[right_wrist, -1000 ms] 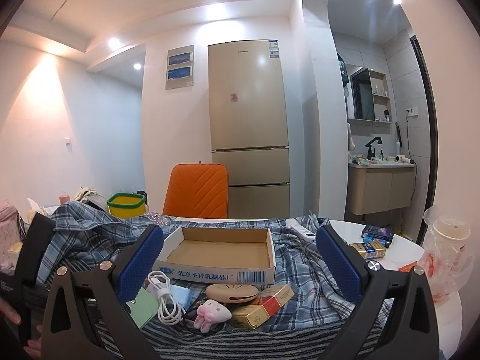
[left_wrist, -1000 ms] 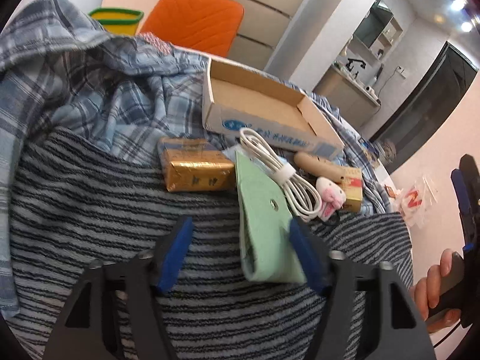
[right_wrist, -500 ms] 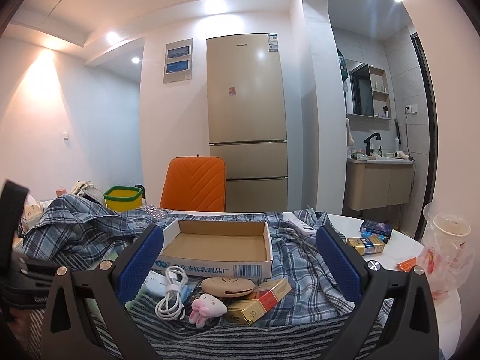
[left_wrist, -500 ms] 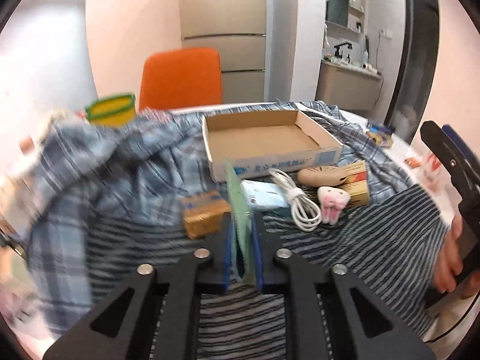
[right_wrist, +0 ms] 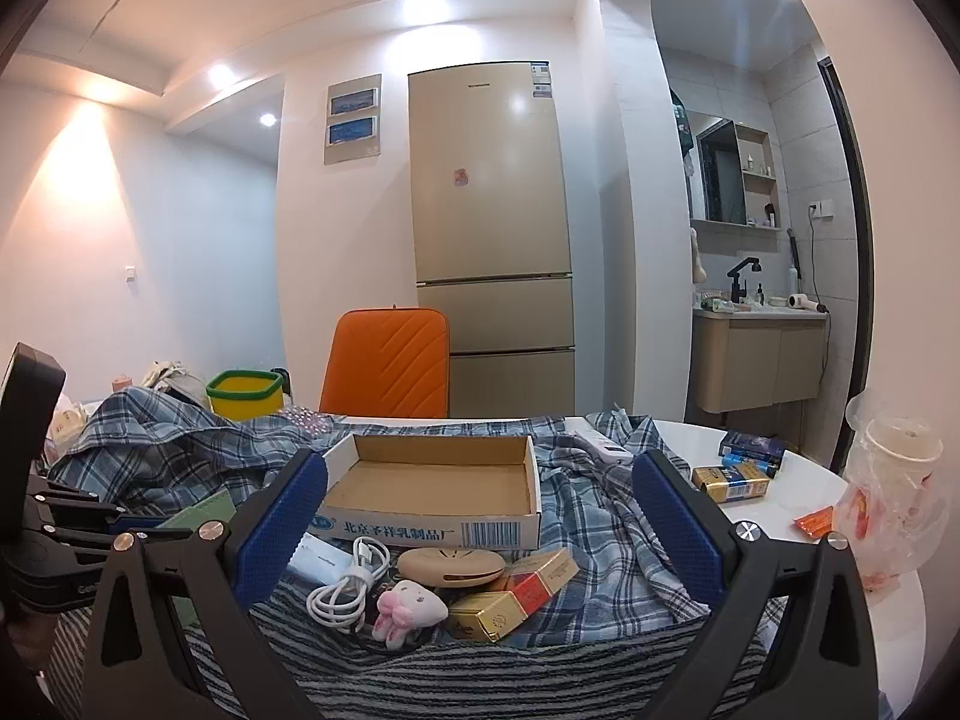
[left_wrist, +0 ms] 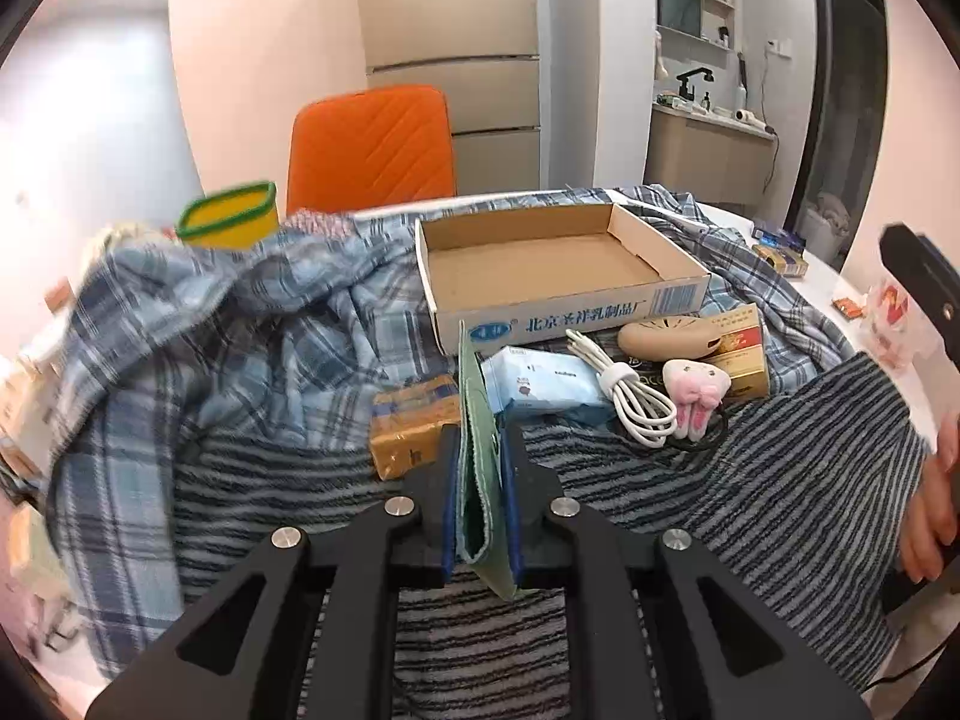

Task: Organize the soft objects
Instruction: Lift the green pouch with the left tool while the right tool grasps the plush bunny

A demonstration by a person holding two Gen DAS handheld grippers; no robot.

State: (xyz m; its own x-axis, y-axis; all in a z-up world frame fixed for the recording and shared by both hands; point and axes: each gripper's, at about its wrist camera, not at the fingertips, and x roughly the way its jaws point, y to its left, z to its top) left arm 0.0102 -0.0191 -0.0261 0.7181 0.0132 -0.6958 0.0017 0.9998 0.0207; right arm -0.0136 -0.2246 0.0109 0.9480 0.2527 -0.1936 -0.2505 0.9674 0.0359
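Pouch (left_wrist: 477,450) edge-on between left tongs (left_wrist: 478,501).

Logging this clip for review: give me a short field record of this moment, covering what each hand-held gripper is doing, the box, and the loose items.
left hand-held gripper: shut on green pouch, held upright
right hand-held gripper: open, empty
box: empty, on plaid shirt
in front of box: tissue pack, white cable, plush bunny, beige case, gold packs
nearest cloth: striped towel
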